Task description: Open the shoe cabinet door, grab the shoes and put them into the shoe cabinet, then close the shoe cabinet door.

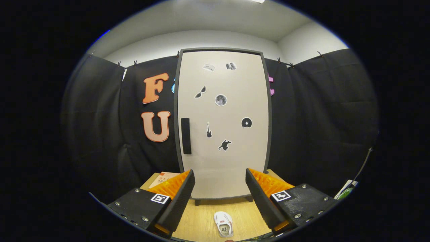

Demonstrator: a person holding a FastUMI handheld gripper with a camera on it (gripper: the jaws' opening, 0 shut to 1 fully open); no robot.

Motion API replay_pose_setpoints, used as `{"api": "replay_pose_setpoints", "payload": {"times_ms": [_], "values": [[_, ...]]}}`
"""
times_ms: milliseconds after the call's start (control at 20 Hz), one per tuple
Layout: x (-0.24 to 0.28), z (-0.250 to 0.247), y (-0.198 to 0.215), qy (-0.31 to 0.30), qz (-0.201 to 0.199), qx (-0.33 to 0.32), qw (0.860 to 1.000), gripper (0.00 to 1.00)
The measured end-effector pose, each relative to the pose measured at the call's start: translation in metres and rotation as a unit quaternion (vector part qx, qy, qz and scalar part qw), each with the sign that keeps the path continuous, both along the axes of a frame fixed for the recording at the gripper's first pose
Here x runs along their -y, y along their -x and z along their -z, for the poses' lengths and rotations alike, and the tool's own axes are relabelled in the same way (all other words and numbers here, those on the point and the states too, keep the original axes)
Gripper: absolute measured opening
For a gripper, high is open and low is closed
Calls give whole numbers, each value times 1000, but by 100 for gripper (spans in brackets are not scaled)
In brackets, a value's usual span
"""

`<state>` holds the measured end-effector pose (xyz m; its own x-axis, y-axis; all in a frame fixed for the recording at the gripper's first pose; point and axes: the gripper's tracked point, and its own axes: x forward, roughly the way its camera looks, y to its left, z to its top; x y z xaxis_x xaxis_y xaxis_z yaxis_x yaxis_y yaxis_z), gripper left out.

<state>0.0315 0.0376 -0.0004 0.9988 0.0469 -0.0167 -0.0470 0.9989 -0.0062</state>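
Facing the shoe cabinet [223,124], whose door [231,161] is closed with its dark handle [185,135] at the left edge, the gripper [220,181] holds its fingers spread wide and empty; a small white shoe [224,224] lies between them on the wooden tabletop [198,218].

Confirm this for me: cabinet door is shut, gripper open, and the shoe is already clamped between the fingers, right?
Not quite. In the gripper view the white shoe lies on the wooden floor between the open gripper's fingers, touched by neither. The cabinet door is shut, as you said.
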Motion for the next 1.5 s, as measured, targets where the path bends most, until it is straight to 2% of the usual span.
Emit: {"api": "replay_pose_setpoints", "payload": {"times_ms": [650, 1150, 1500], "values": [[-96, -22, -98, 3, -55, 15, 998, 95], [-125, -22, -184, 0, -51, 13, 999, 94], [-129, -17, -224, 1, -37, 12, 999, 95]]}}
